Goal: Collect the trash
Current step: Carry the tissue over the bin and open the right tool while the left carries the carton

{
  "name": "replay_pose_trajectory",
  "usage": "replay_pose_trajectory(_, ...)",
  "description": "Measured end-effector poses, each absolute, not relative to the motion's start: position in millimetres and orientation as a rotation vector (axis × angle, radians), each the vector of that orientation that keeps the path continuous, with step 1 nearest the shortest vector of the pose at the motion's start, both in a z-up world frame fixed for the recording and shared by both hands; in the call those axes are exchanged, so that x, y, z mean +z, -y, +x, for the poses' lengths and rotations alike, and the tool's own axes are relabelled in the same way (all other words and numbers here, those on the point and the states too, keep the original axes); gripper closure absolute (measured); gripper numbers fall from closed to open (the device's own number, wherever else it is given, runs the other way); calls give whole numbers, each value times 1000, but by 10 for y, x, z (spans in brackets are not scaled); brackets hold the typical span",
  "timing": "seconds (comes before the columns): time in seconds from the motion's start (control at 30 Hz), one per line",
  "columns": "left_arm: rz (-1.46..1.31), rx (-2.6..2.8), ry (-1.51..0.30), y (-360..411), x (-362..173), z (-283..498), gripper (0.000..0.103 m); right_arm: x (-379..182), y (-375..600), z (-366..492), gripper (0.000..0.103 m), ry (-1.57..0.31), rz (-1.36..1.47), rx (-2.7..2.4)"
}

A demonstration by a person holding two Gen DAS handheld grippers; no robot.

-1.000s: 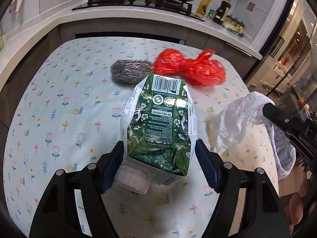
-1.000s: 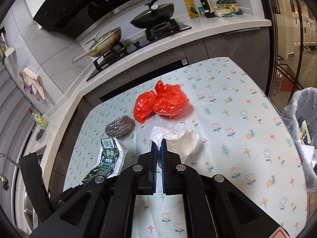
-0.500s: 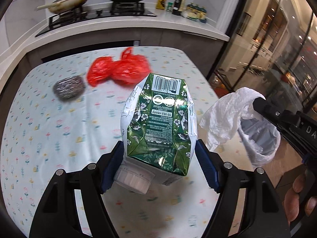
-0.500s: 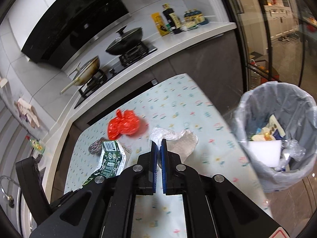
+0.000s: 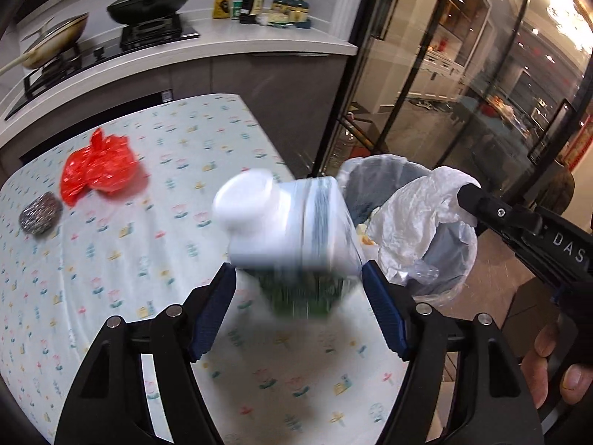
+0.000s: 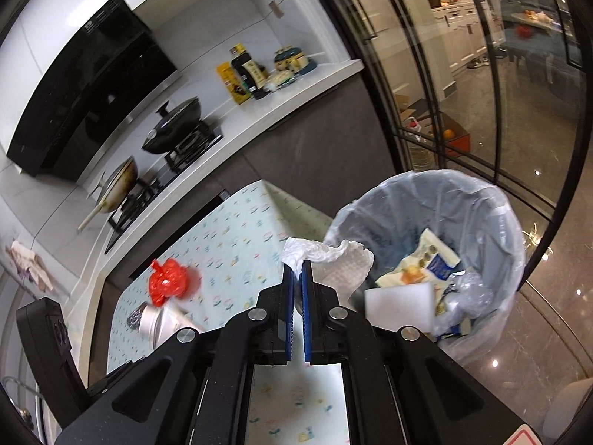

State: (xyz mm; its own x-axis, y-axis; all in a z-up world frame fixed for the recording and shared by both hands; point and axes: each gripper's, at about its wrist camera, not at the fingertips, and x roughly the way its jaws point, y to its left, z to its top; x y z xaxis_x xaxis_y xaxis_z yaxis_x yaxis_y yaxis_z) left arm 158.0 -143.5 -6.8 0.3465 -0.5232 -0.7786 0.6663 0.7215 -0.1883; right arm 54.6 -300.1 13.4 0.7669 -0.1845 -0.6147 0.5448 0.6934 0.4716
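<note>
In the left wrist view a green and white carton (image 5: 292, 233) with a white cap is blurred and tipped cap-up in front of my left gripper (image 5: 300, 307), whose blue pads (image 5: 213, 307) stand wide apart and seem clear of it. Beyond it is the lined trash bin (image 5: 456, 259). My right gripper (image 6: 296, 285) is shut on a crumpled white tissue (image 6: 333, 259), held at the bin's (image 6: 493, 222) near rim; it also shows in the left wrist view (image 5: 411, 218). The carton shows faintly in the right wrist view (image 6: 166, 324).
A red plastic bag (image 5: 98, 168) and a steel scourer (image 5: 40, 212) lie on the flowered tablecloth (image 5: 111, 259). The bin holds wrappers and a white sponge (image 6: 400, 307). Kitchen counter with stove and pans behind; glass doors to the right.
Both grippers swung right toward the bin. The carton, held flat between the left pads before, now tips forward, blurred, with the pads further apart. The right gripper still holds the tissue.
</note>
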Motion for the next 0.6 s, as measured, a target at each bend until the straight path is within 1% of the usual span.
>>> replay_pose_trajectory(0.03,194,-793,-952,1524,-89,1573,71,129,3047,518,99,-564,696,-440)
replay_pose_trajectory(0.17,213,-765,-976,1647,-209,1610,72,98,3201,436,99,-562,708,-460)
replay_pose_trajectory(0.47,147,-711,-1030,1474,-335,1777,72,-33,3342,433,99,-575,731,-462)
replay_pose_trajectory(0.53,143,-688,-1025,1459,-343,1799,57,-52,3352,452,99,-578,734,-457)
replay_pose_trajectory(0.57,141,-679,-1025,1459,-349,1806,40,-58,3358,455,99,-580,735,-456)
replay_pose_trajectory(0.6,136,-667,-1026,1462,-359,1813,32,-70,3365,463,99,-582,736,-454)
